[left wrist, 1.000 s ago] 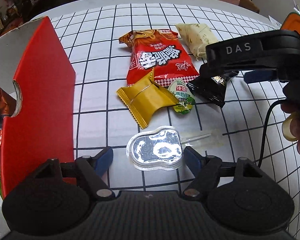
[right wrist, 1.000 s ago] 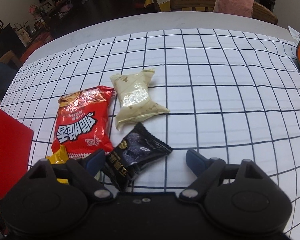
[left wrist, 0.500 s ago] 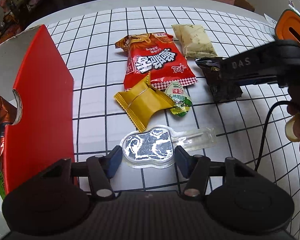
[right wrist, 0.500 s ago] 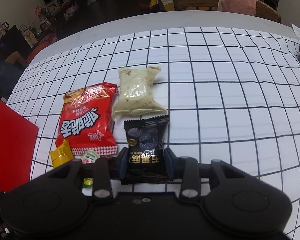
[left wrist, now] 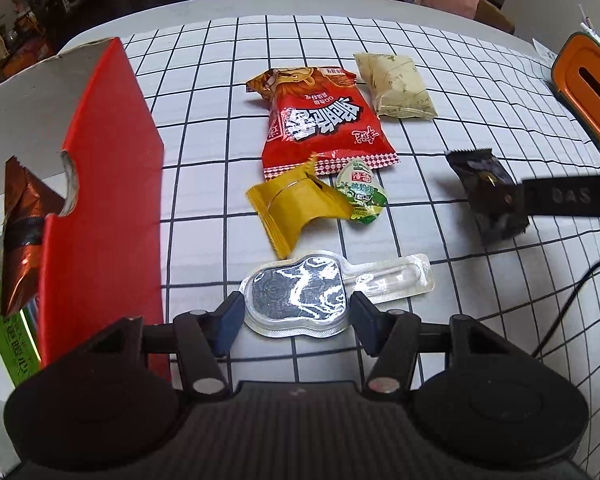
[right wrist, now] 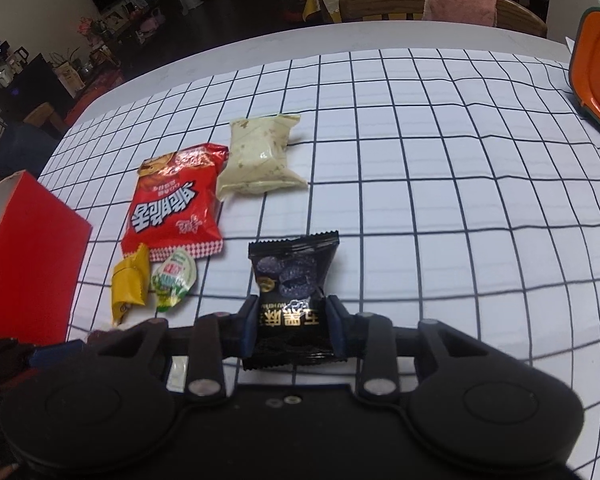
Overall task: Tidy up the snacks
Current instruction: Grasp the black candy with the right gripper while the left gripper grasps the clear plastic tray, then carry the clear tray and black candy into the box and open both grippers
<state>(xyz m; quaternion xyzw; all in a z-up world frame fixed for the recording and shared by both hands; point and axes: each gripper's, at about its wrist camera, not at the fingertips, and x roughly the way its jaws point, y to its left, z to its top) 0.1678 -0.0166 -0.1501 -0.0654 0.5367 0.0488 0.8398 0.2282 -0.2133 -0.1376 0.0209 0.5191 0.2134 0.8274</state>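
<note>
- The left gripper [left wrist: 296, 314] is closed at a middling width on the foil-topped blister pack [left wrist: 298, 300], one blue pad against each side of its round end; the pack lies on the worktop [left wrist: 204, 184], and its clear handle-shaped tab points right.
- The right gripper [right wrist: 292, 322] is clamped narrow on the black snack packet [right wrist: 294, 280], gripping the near end while the far end sticks out ahead of the fingers. In the left wrist view this packet [left wrist: 488, 196] shows at the right, apart from the other snacks.
- On the checked cloth left of the black packet sit four loose snacks: a large red bag [right wrist: 176, 208], a cream-coloured packet [right wrist: 260, 158] just beyond its far right corner, a yellow wrapper [right wrist: 130, 284] at its near edge, and a small green-and-white pouch [right wrist: 174, 278] just right of the yellow one.
- A red box [left wrist: 100, 200] stands at the left of the worktop, with a half-round notch in its upper edge; a brown foil packet [left wrist: 22, 232] and green packaging [left wrist: 8, 328] show inside it.
- An orange container [right wrist: 598, 76] sits at the far right edge.
- A wooden chair [right wrist: 384, 0] with a pink cloth over its back stands beyond the worktop.
</note>
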